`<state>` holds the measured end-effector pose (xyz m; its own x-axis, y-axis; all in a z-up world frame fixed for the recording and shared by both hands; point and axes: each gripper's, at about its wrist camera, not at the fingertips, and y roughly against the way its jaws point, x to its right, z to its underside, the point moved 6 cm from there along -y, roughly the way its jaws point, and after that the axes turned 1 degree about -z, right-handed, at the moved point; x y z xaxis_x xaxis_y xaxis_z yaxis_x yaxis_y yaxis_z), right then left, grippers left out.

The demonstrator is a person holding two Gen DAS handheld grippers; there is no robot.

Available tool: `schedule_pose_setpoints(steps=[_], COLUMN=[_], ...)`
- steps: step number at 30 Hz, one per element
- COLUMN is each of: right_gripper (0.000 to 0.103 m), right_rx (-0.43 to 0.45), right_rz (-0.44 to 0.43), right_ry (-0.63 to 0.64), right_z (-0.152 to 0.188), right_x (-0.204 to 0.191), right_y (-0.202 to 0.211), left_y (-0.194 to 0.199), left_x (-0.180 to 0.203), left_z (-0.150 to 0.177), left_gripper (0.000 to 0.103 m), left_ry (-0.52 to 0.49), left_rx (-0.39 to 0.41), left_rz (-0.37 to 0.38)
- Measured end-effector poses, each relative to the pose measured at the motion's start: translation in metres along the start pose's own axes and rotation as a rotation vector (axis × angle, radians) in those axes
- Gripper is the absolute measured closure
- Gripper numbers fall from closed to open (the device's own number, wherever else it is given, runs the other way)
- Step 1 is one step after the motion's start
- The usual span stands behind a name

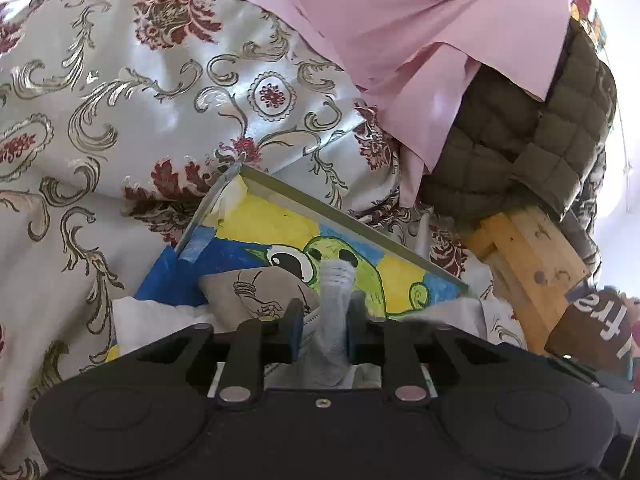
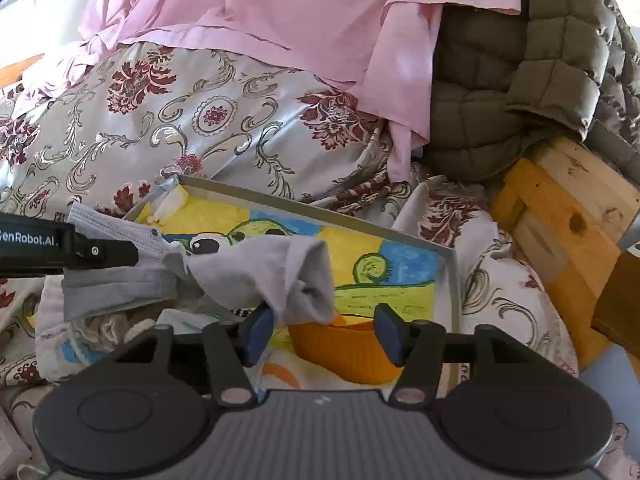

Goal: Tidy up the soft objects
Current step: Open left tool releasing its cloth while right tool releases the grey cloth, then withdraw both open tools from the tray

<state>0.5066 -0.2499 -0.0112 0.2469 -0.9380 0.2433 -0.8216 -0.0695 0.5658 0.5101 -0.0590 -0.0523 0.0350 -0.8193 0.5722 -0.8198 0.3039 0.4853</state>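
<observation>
My left gripper (image 1: 320, 326) is shut on a grey sock (image 1: 336, 304), which sticks up between its blue pads. In the right wrist view the same sock (image 2: 296, 276) hangs from the left gripper's fingers (image 2: 108, 252) over a painted tray (image 2: 404, 236). A grey face mask (image 2: 116, 280) lies bunched under those fingers. My right gripper (image 2: 326, 330) is open and empty, just below the sock's hanging end, above an orange ribbed bowl (image 2: 344, 350).
The tray (image 1: 320, 206) lies on a floral silver-and-red bedspread (image 1: 120, 100). A pink sheet (image 2: 280, 12) and an olive quilted jacket (image 2: 500, 80) are piled behind. A wooden post (image 2: 568, 236) stands at the right. A grey printed pouch (image 1: 248, 292) lies in the tray.
</observation>
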Motion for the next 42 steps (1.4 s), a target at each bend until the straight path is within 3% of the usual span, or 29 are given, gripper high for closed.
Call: schedule_pose_setpoints(steps=[13,22,33,42], right_gripper=[0.02,0.015,0.006,0.001], right_rx=[0.051,0.101,0.209,0.29], right_rz=[0.002,0.012,0.008,0.01], right_ry=[-0.039,-0.065,-0.141,-0.254], right_z=[0.001,-0.001,0.003,0.018], right_x=[0.011,0.014,0.011,0.004], right_y=[0.04,0.074,0.149,0.205], left_y=[0.023,0.053,0.128,0.191], left_x=[0.027,0.04,0.057,0.066], left_z=[0.008,0.007,0.004,0.024], left_gripper=[0.039,0.029,0.012,0.001], left_ry=[-0.175,-0.244,-0.266,-0.288], left_rx=[0.031,0.094,0.212,0.263], left_rz=[-0.069,-0.084,-0.085,-0.085])
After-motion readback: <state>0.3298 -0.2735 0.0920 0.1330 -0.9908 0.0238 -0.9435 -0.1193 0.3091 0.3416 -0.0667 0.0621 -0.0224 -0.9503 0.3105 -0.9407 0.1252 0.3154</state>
